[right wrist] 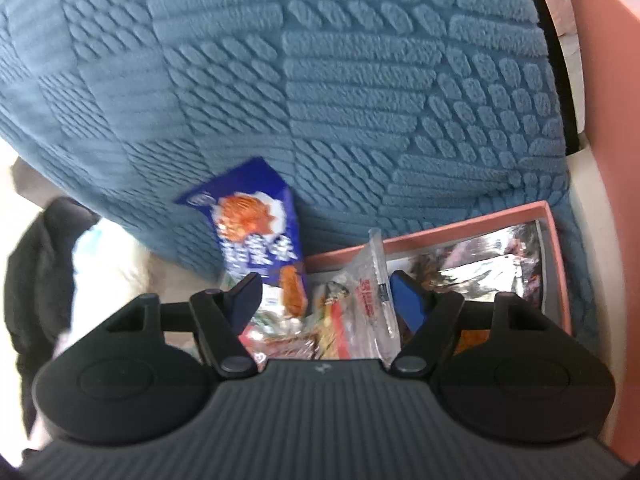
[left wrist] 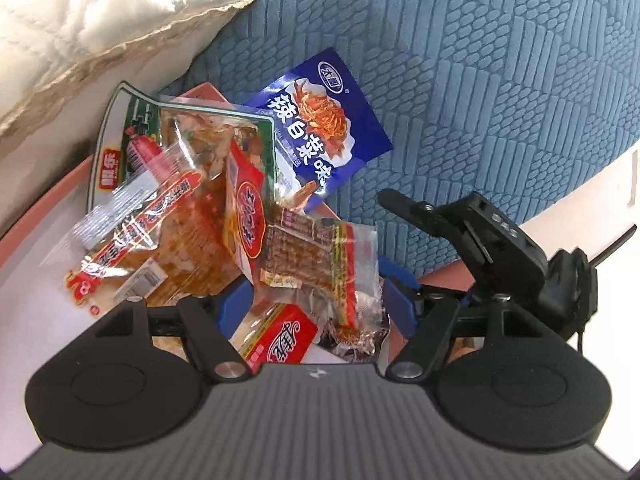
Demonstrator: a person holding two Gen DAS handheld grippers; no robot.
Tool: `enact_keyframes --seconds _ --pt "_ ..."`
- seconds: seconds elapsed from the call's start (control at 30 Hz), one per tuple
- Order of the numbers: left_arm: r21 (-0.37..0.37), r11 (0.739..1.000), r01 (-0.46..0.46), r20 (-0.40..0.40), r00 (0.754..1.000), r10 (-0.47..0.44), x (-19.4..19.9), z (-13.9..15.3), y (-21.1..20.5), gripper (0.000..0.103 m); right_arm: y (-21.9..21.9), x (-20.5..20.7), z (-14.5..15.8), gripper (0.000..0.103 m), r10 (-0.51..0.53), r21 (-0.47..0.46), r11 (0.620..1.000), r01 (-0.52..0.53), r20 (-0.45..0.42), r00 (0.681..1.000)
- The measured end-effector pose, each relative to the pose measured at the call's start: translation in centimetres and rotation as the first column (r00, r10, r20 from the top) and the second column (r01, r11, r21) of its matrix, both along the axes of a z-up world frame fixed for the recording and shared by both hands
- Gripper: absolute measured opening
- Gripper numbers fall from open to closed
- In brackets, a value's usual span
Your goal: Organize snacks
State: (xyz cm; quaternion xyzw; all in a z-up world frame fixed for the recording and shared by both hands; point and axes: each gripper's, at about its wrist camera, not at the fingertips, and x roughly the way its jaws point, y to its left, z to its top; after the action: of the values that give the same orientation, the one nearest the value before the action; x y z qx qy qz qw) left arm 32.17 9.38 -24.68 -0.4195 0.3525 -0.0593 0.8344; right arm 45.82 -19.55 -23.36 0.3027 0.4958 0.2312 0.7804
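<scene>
**Both grippers over the snack pile**

The left gripper [left wrist: 316, 304] hangs with jaws apart over the clear-wrapped snack packets [left wrist: 320, 268], pinching nothing; the right gripper [right wrist: 326, 300] likewise stands spread and empty above them; the packets fill a pink box [right wrist: 556, 264]; a blue packet [left wrist: 320, 128] leans on the teal textured cushion [left wrist: 500, 80], beside a cream quilted cushion [left wrist: 80, 20].

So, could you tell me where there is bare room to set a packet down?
Bare white tray floor lies left of the snack pile. The teal cushion right of the blue packet is free. The pink box is crowded with packets.
</scene>
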Motion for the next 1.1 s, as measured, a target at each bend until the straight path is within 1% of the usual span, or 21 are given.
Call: enact_keyframes --seconds 0.1,0.17,0.2,0.23,0.3,0.33,0.43,0.57,0.67,0.7,0.73,0.77,0.83,0.87,0.9,0.93,1.03,1.1 --pt "-0.01 1.0 -0.003 -0.03 1.0 0.002 0.9 -0.6 -0.2 0.075 -0.9 0.0 -0.3 0.073 -0.012 0.048 0.999 0.014 -0.031 0.999" --pt "-0.006 1.0 0.005 -0.037 0.999 -0.005 1.5 -0.8 -0.4 0.075 -1.3 0.1 -0.9 0.067 -0.024 0.048 0.998 0.028 -0.07 0.997" --pt "-0.003 1.0 0.008 -0.035 0.999 -0.008 1.7 -0.9 -0.4 0.075 -1.5 0.1 -1.2 0.061 -0.025 0.048 0.998 0.029 -0.09 0.996" --pt "-0.004 1.0 0.01 -0.035 0.999 -0.01 1.9 -0.9 -0.5 0.075 -1.6 0.2 -1.7 0.058 -0.022 0.047 0.999 0.028 -0.113 0.993" --pt "-0.025 1.0 0.003 -0.035 0.999 -0.004 2.3 -1.2 -0.3 0.075 -1.3 0.2 -2.0 0.057 -0.022 0.024 0.999 0.026 -0.138 0.99" --pt "-0.042 0.999 -0.006 -0.034 0.999 0.004 2.5 -1.5 -0.2 0.075 -1.3 0.2 -2.1 0.057 -0.022 0.011 1.0 0.024 -0.142 0.99" --pt "-0.095 0.995 -0.028 -0.035 0.999 0.025 3.1 -2.0 0.1 0.075 -0.8 0.3 -2.4 0.057 -0.024 0.016 1.0 0.026 -0.142 0.99" --pt "-0.114 0.993 -0.03 -0.023 0.999 0.028 3.4 -2.2 0.3 0.075 0.4 0.9 -3.2 0.057 0.008 -0.006 1.0 -0.009 -0.15 0.989" --pt "-0.12 0.992 -0.03 -0.024 0.999 0.027 3.1 -2.2 0.4 0.074 1.1 0.9 -3.1 0.057 0.035 -0.04 0.998 -0.041 -0.128 0.991" --pt "-0.124 0.992 -0.029 -0.025 0.999 0.026 2.8 -2.2 0.6 0.074 1.3 0.9 -3.0 0.054 0.043 -0.053 0.997 -0.05 -0.121 0.992" --pt "-0.129 0.991 -0.031 -0.028 0.999 0.027 2.8 -2.2 0.7 0.074 1.5 0.7 -2.9 0.048 0.05 -0.067 0.996 -0.058 -0.114 0.992" --pt "-0.133 0.991 -0.034 -0.031 0.999 0.03 2.9 -2.3 0.7 0.073 1.5 0.5 -2.8 0.045 0.058 -0.069 0.995 -0.066 -0.108 0.992" --pt "-0.137 0.99 -0.035 -0.036 0.999 0.031 2.8 -2.2 0.8 0.073 2.3 0.6 -3.1 0.031 0.057 -0.076 0.995 -0.065 -0.1 0.993" --pt "-0.135 0.99 -0.033 -0.032 0.999 0.028 2.7 -2.0 0.9 0.073 2.2 0.5 -2.9 0.029 0.055 -0.073 0.995 -0.062 -0.095 0.994" --pt "-0.138 0.99 -0.031 -0.027 0.999 0.028 2.6 -1.9 0.9 0.071 1.9 0.2 -2.4 0.023 0.053 -0.068 0.996 -0.06 -0.091 0.994" --pt "-0.148 0.989 -0.03 -0.023 0.999 0.027 2.4 -1.9 0.9 0.07 1.8 -0.1 -2.0 0.014 0.052 -0.067 0.996 -0.058 -0.086 0.995" --pt "-0.165 0.985 -0.046 -0.027 0.999 0.042 2.0 -1.8 1.2 0.067 1.5 -1.2 -0.9 0.012 0.045 -0.059 0.997 -0.05 -0.084 0.995" --pt "-0.184 0.981 -0.064 -0.05 0.997 0.056 1.8 -2.2 1.5 0.061 1.6 -2.1 -0.3 0.012 0.04 -0.062 0.997 -0.046 -0.087 0.995"
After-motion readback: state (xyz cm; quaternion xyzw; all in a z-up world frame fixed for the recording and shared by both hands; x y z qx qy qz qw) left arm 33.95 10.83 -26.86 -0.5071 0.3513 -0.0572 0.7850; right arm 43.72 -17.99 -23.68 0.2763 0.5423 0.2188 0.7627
